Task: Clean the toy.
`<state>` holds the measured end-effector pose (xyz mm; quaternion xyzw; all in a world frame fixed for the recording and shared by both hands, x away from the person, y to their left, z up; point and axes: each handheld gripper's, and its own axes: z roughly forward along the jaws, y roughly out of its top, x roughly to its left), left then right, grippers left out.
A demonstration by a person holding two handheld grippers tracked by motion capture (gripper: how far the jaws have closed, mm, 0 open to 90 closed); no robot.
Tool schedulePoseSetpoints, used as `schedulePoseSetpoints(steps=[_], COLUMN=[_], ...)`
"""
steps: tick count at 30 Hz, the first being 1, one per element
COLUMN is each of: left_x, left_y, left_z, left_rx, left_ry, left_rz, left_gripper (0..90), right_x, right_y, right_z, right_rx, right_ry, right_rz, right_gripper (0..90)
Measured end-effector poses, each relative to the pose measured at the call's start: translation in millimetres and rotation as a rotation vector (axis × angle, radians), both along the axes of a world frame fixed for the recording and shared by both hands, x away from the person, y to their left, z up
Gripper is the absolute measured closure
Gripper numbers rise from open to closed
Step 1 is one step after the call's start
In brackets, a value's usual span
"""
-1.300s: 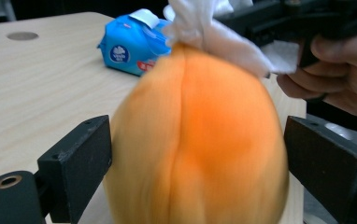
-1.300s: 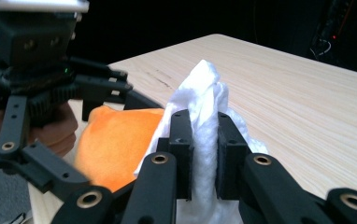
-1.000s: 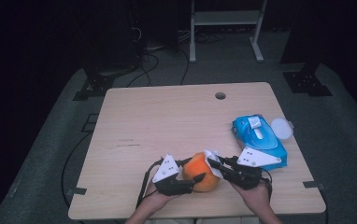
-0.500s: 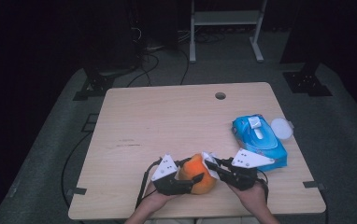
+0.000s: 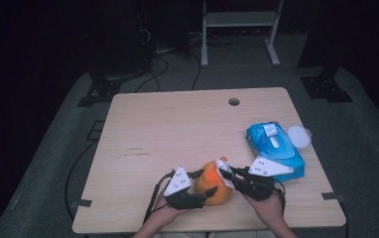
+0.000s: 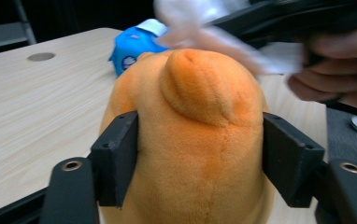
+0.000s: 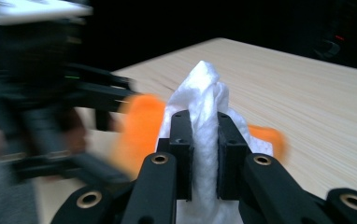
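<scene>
Writing: I can't read any on the blue wipes pack (image 5: 276,148).
Left gripper (image 6: 200,154): I'm grasping the orange plush toy (image 6: 195,140), jaws half open.
Right gripper (image 7: 200,154): I've clenched a white wipe (image 7: 203,100), touching the toy.

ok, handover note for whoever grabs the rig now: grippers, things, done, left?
Left gripper: jaws on both sides of the orange plush toy, holding it at the near edge of the table; they have just been opening a little.
Right gripper: shut on a white wipe, held at the toy's top.
Blue wipe pack lies right of the hands, a white lid beside it.
Done: wipe in hand, toy gripped.
Left: probably finish wiping the toy; how much is wiped I cannot tell.
</scene>
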<state>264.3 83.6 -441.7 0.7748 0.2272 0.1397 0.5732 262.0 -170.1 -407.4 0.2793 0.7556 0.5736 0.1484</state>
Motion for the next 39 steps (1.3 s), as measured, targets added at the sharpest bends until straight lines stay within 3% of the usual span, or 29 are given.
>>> schedulePoseSetpoints(steps=[3,8,11,13,16,18,21,28,30,33,35,37,39], left_x=[3.2,4.1,3.5,1.3,1.1,0.7,0.3,-3.6,-4.4,-6.5,-8.1,-8.2,-10.8], left_y=[3.8,1.4,-4.2,-6.4,-1.0,-1.8,-3.6,-5.1,-6.3,-7.8,-10.2,-11.6,-13.2], left_z=[-0.6,-1.2,-0.3,-2.0,-1.0,-1.0,-1.4,-3.2,-1.6,4.0,5.3,2.3,0.1], left_rx=[-0.013,-0.023,-0.026,-0.009,0.005,0.007,0.012,0.017,0.024,0.038,0.069,0.083,0.09], left_ry=[0.011,0.016,0.046,0.031,0.012,0.01,0.007,-0.02,-0.039,-0.105,-0.149,-0.148,-0.148], left_rz=[0.005,0.025,0.046,0.054,0.054,0.055,0.046,0.014,0.027,0.058,0.083,0.065,0.045], left_gripper=[35.9,34.4,19.8,17.1,28.9,33.4,34.9,35.8,36.7,39.1,39.4,39.3,39.2], right_x=[-5.5,3.3,3.2,-0.1,-3.4,2.4,10.0,30.8,32.3,28.3,23.1,14.5,4.4], right_y=[8.3,-1.2,-0.8,5.0,10.1,3.0,-7.1,-27.2,-28.1,-25.7,-22.8,-14.6,-3.0], right_z=[2.9,-3.1,-3.8,-2.9,0.2,-1.0,-7.1,-23.4,-24.1,-17.2,-10.9,-4.1,2.6], right_rx=[-0.027,-0.044,-0.034,-0.027,-0.05,-0.021,-0.02,-0.008,0.006,0.03,0.046,0.053,0.026], right_ry=[-0.032,0.001,0.018,0.007,-0.019,0.01,0.029,0.12,0.132,0.124,0.108,0.088,0.04], right_rz=[0.031,-0.04,-0.049,-0.027,-0.009,-0.015,-0.06,-0.147,-0.142,-0.129,-0.107,-0.056,-0.012], right_gripper=[78.9,79.0,78.9,78.9,78.9,78.9,78.9,78.8,78.9,79.0,79.0,78.9,78.9])
